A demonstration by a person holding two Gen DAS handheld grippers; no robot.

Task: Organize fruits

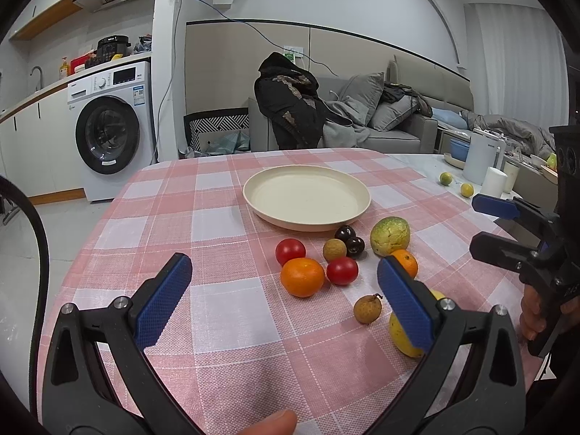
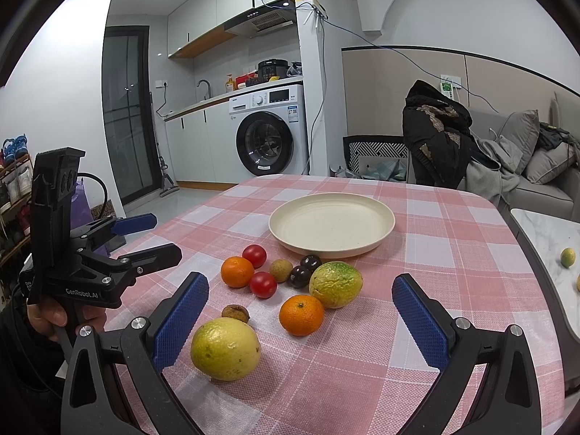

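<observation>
An empty cream plate (image 1: 306,201) (image 2: 331,228) sits mid-table on the pink checked cloth. In front of it lie loose fruits: two oranges (image 1: 302,277) (image 2: 301,314), two red tomatoes (image 1: 342,270) (image 2: 262,284), two dark cherries (image 1: 354,246) (image 2: 300,276), two brown longans (image 1: 367,309) (image 2: 235,313), a green-yellow fruit (image 1: 389,235) (image 2: 335,284) and a yellow fruit (image 1: 400,335) (image 2: 225,348). My left gripper (image 1: 284,282) is open and empty, above the cloth before the fruits. My right gripper (image 2: 301,304) is open and empty, straddling the near fruits.
A marble side table (image 2: 551,243) at the right holds two small green-yellow fruits (image 1: 446,178), a white kettle (image 1: 480,159) and cups. A sofa with clothes and a washing machine (image 1: 108,127) stand beyond the table. The table's edges drop off left and right.
</observation>
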